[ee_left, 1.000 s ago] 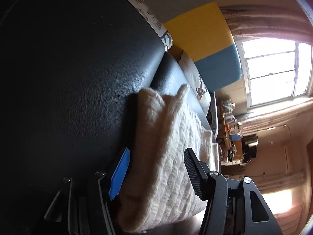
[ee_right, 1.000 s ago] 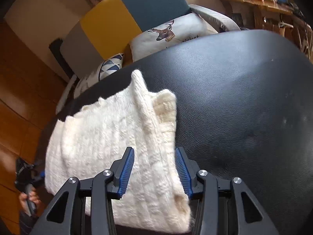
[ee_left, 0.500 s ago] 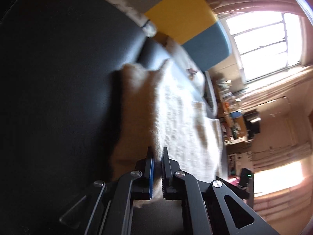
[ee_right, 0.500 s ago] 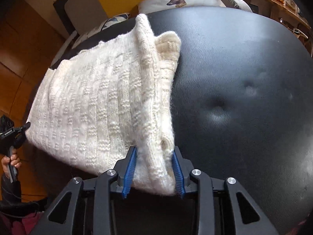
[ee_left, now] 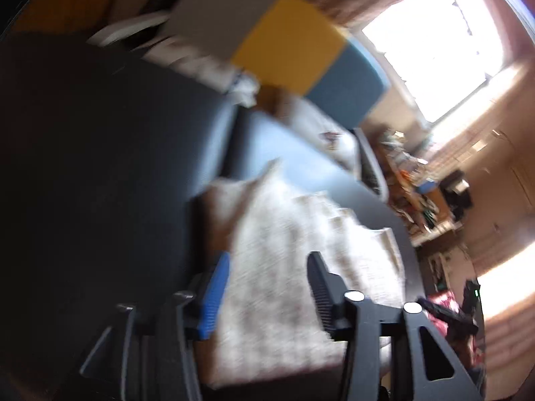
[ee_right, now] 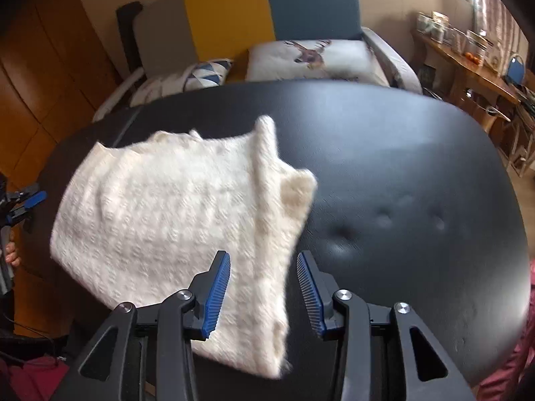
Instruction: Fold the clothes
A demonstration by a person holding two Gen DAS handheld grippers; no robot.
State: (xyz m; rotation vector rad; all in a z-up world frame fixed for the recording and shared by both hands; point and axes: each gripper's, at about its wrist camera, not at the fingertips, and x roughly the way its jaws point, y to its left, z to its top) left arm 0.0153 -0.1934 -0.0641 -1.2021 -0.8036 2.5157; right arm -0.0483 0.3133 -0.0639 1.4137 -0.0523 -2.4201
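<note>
Sweater (ee_right: 174, 220), cream and cable-knit, lies folded on the black padded surface (ee_right: 401, 173), and both grippers hover over its near edge with jaws spread wide and nothing between them. In the right wrist view, the right gripper (ee_right: 264, 284) has its blue-padded fingers (ee_right: 217, 284) straddling the sweater's near right corner, the knit passing under the gap without being pinched. From that gripper the garment spreads away and to the left, its long axis running left to right across the surface; a raised fold ridge runs from near the gripper away toward the far edge, ending in a small peak, with a cuff-like flap just to the right of it. The left gripper (ee_right: 25, 205) shows at the far left edge of that view, just beside the sweater's left end, held by a hand (ee_right: 10, 254).

In the blurred left wrist view, the left gripper (ee_left: 267, 287) sits over the sweater (ee_left: 284, 267), which stretches ahead and to the right of it.

Beyond the padded surface stands a sofa (ee_right: 240, 13) with grey, yellow and blue back panels and a deer-print cushion (ee_right: 311, 55). A wooden shelf (ee_right: 468, 67) is far right.
</note>
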